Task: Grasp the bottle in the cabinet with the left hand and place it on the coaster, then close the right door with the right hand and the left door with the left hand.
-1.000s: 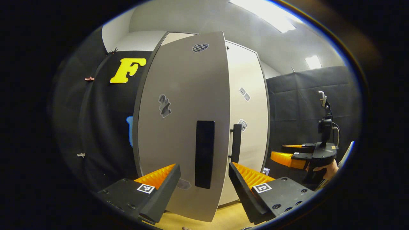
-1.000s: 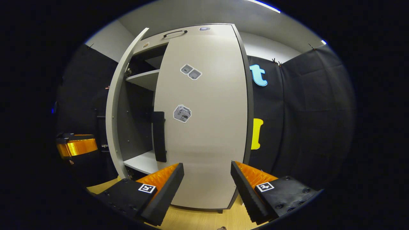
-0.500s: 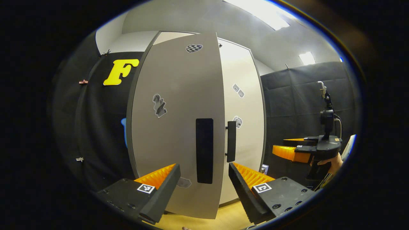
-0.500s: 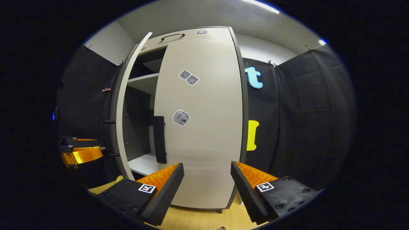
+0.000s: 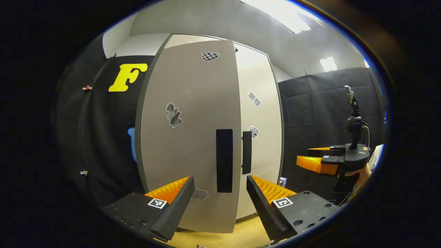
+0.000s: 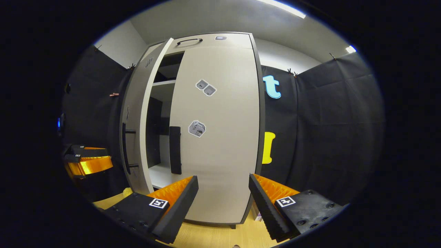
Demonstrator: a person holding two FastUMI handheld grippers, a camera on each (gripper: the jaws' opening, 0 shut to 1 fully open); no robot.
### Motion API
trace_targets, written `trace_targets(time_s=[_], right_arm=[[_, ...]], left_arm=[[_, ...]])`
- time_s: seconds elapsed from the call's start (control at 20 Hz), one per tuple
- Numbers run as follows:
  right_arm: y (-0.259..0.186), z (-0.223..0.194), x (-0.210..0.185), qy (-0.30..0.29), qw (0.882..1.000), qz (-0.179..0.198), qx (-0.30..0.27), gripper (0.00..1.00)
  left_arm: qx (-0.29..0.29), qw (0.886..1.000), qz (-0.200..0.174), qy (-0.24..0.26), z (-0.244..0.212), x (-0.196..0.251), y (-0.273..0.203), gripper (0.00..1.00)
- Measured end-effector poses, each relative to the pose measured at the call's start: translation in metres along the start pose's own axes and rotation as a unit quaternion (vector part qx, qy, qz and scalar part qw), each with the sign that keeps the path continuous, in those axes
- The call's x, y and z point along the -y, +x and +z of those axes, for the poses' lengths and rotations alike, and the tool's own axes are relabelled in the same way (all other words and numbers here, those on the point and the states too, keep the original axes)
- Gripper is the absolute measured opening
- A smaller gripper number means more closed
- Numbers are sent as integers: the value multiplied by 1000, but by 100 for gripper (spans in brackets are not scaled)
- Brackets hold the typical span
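Black cloth walls close off the booth; a pale cabinet (image 6: 213, 38) stands upright on a light wood bench (image 6: 206, 236).

Left gripper view: left gripper (image 5: 220, 196) points level at the left door (image 5: 187, 137), jaws spread wide with nothing between them. Left door nearly shut, its dark handle (image 5: 224, 160) just beside the right door's handle (image 5: 246, 152). Right door (image 5: 260, 137) sits flush and looks shut. Far right, the right gripper (image 5: 311, 162) is held level by a hand (image 5: 360, 174), fingers aimed left toward the cabinet, well apart from it.

Right gripper view: right gripper (image 6: 223, 196) faces the right door (image 6: 217, 137) square on, jaws wide apart, holding nothing, not touching the door. Left door (image 6: 137, 131) shows a little ajar, a narrow gap to its right exposing a shelf (image 6: 164, 83) and the cabinet floor. Left gripper (image 6: 88, 162) sits at the far left, just beside the outer face of the left door; contact cannot be told.

Bottle and coaster: cannot place either from these views. Small stickers on both doors.
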State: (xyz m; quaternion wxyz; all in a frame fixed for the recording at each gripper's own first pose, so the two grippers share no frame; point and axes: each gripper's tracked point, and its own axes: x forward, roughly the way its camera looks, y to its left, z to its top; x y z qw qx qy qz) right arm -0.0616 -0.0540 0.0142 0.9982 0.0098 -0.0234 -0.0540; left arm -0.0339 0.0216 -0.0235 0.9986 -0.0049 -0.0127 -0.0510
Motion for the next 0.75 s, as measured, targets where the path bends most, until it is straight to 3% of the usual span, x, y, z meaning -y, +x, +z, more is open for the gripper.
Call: trace_targets(time_s=[0.75], right_arm=[[-11,5,-10,-12,1000,6,4,98]], left_arm=[[3,1000,8,3,-7,-6,-1,96]])
